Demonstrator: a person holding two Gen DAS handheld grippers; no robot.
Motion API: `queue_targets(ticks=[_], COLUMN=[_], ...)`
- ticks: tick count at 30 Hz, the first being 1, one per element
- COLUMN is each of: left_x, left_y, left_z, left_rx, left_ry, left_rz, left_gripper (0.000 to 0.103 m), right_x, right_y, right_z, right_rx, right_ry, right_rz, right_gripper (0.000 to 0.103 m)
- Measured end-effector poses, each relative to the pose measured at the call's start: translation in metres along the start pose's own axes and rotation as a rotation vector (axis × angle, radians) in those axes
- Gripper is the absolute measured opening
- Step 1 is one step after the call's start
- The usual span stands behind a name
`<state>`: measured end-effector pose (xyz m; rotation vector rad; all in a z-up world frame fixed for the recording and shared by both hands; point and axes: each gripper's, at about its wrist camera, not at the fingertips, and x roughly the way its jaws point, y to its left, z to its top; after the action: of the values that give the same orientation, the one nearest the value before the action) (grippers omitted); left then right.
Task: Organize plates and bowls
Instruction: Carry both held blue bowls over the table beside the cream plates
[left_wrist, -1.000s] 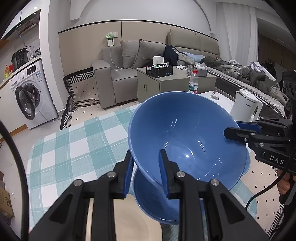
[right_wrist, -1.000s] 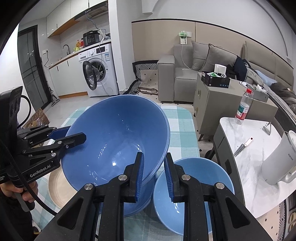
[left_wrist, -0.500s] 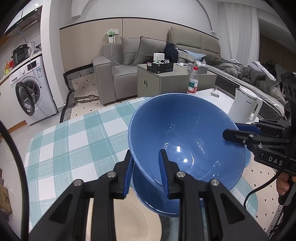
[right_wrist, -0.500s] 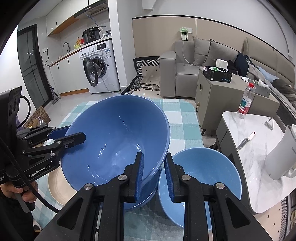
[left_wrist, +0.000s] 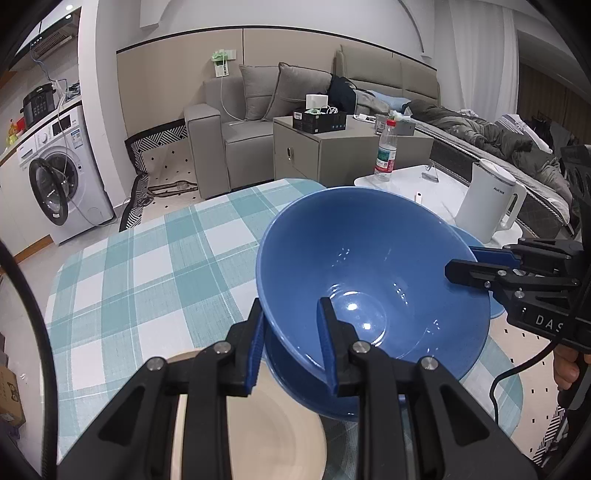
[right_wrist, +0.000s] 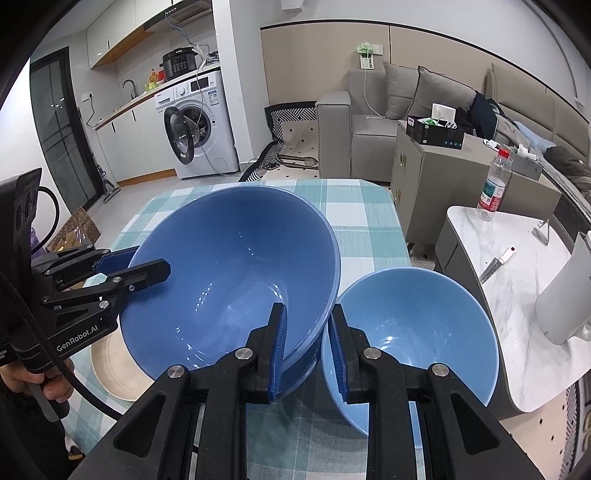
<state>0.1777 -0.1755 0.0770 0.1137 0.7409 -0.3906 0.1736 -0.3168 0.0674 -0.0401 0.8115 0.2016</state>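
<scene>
Left of the big blue bowl (right_wrist: 236, 273) a cream plate (right_wrist: 110, 363) lies on the checked tablecloth (left_wrist: 140, 266). The left gripper (left_wrist: 291, 343) is clamped on the bowl's near rim and the right gripper (right_wrist: 306, 350) on the opposite rim. Over the last second the pair has sunk with the bowl, which now sits almost nested in another blue bowl (left_wrist: 295, 376) beneath it, so release looks close. A lighter blue bowl (right_wrist: 417, 332) waits just right of it.

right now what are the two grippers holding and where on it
Both hold the big blue bowl by its rim, on opposite sides: left gripper, right gripper.
</scene>
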Motion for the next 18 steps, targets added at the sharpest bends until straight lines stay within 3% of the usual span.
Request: queue_targets(ticks=[18], left_x=[0.016], left_y=[0.005], left_z=[-0.016], left_rx=[0.003], left_ry=[0.041], left_rz=[0.017], left_gripper=[0.025], right_x=[0.02], right_y=[0.012], right_z=[-0.014], right_rx=[-0.021], right_ry=[0.037], right_rz=[-0.022], right_gripper=[0.024])
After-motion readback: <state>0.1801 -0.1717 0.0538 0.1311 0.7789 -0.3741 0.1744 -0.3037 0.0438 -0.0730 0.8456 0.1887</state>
